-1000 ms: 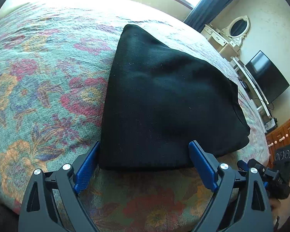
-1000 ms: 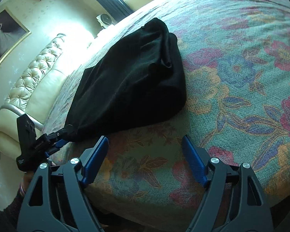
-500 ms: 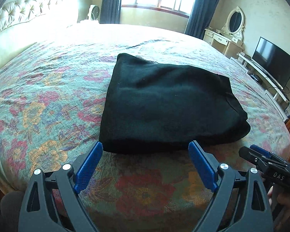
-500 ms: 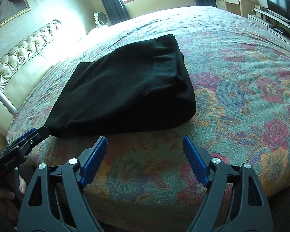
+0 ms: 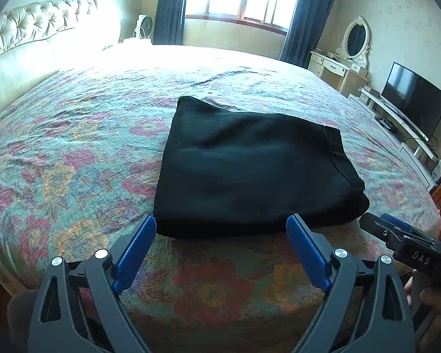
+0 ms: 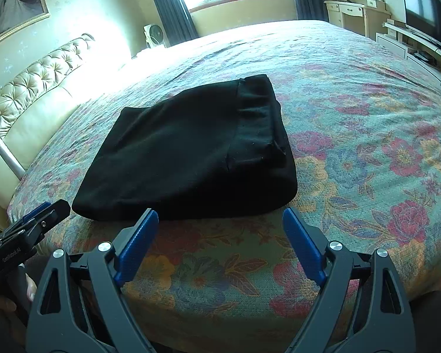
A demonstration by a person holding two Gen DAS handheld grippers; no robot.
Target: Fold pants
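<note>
The black pants [image 5: 250,170] lie folded into a flat, roughly square pile on the floral bedspread [image 5: 73,153], waistband toward the right. My left gripper [image 5: 222,235] hovers open just short of the pile's near edge, nothing between its blue fingers [image 5: 135,247]. In the right wrist view the same pants [image 6: 191,153] lie ahead, and my right gripper [image 6: 220,229] hangs near their front edge with its jaws opening and empty. Each gripper shows at the side of the other's view: the right gripper [image 5: 397,235] and the left gripper [image 6: 35,220].
A tufted cream headboard [image 5: 29,29] runs along the left. A window with dark curtains [image 5: 235,0] is at the back, a fan [image 5: 144,26] beside it. A dressing table with an oval mirror [image 5: 355,38] and a television [image 5: 411,100] stand on the right.
Both grippers have lifted and drawn back from the pants, and the views have levelled so the room shows. The pants lie still in the same folded pile.
</note>
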